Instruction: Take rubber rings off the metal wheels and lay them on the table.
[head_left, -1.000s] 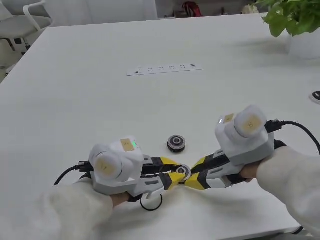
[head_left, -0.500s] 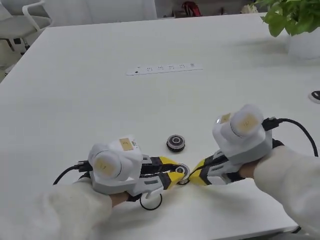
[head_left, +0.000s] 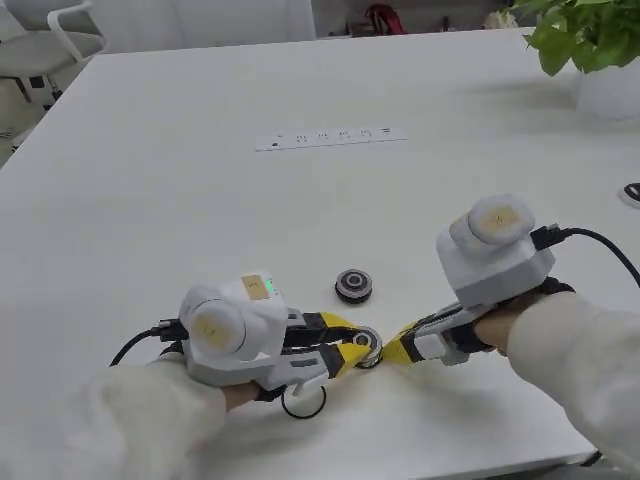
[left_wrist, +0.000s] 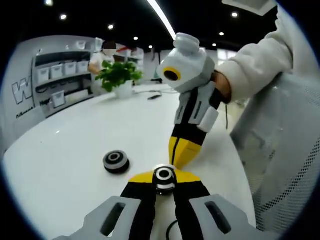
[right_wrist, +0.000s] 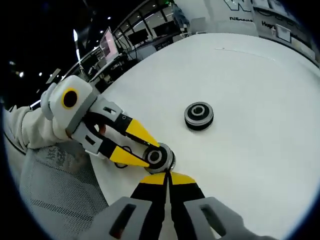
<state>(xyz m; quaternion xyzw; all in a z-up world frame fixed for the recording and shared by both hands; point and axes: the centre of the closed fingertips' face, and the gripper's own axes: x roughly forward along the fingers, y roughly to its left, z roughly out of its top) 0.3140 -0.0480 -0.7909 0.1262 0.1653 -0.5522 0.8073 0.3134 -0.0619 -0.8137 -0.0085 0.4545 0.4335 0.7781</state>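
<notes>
Near front edge of table (head_left: 200, 200), left gripper (head_left: 345, 352) has jaws pinching small metal wheel (left_wrist: 164, 175) from both sides. Jaws of right gripper (right_wrist: 168, 176) pressed together, tips touching rim of this wheel; whether they nip rubber there, cannot tell. second wheel (head_left: 353, 286) lies just behind, apart from both grippers. Loose black ring (head_left: 303, 401) on table below left gripper, closer to front edge.
</notes>
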